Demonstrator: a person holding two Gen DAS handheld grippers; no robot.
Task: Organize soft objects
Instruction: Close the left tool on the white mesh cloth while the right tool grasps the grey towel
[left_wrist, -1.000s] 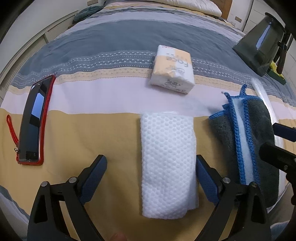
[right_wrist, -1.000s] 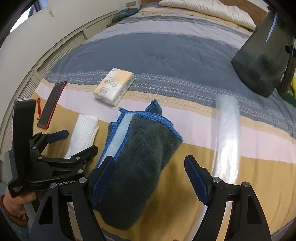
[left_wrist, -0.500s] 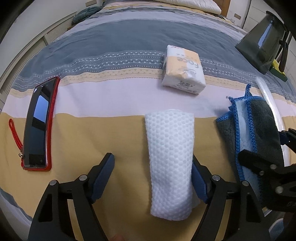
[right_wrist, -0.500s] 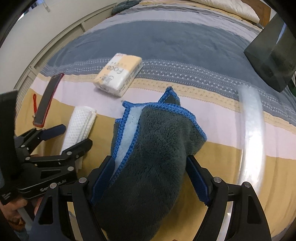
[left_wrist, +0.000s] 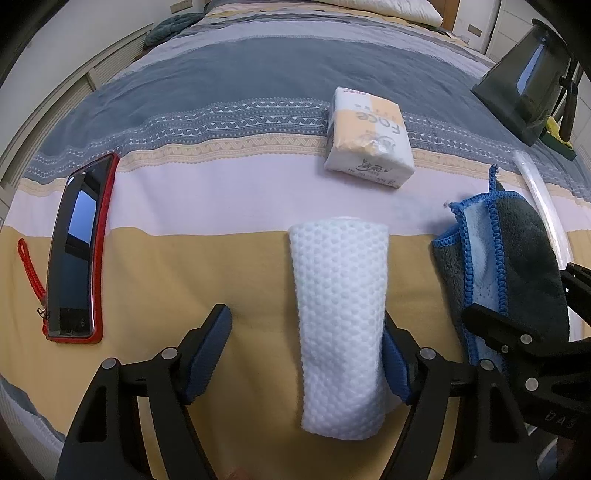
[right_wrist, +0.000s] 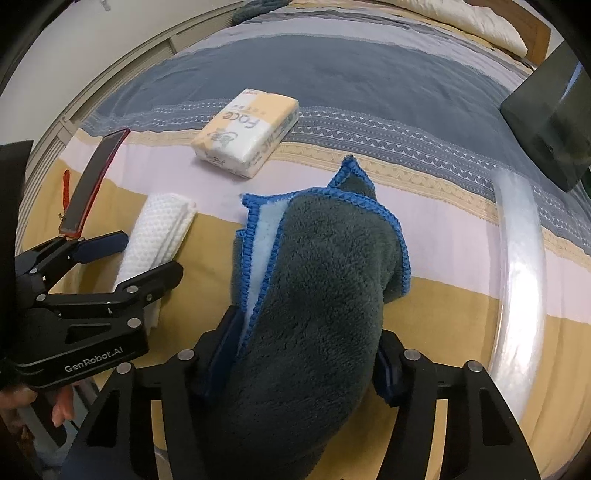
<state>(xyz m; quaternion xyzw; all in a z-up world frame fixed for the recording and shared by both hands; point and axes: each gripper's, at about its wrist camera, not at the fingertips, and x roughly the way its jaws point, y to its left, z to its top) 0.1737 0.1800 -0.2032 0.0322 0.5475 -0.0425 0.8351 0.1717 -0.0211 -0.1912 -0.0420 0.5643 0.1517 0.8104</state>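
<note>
Striped bedspread; tissue pack "Face"; left fingers closing round white cloth

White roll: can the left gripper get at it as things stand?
Probably yes. The white roll already lies between the fingers of the left gripper, whose jaws are closing: one pad meets the roll's side, the other is still clear. Nothing blocks it; the grey towel lies apart.

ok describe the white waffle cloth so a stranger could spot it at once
On the striped bedspread, look at its yellow band. The rolled white waffle cloth lies there between the red-cased phone and the grey towel; it alone is white and dimpled.
</note>
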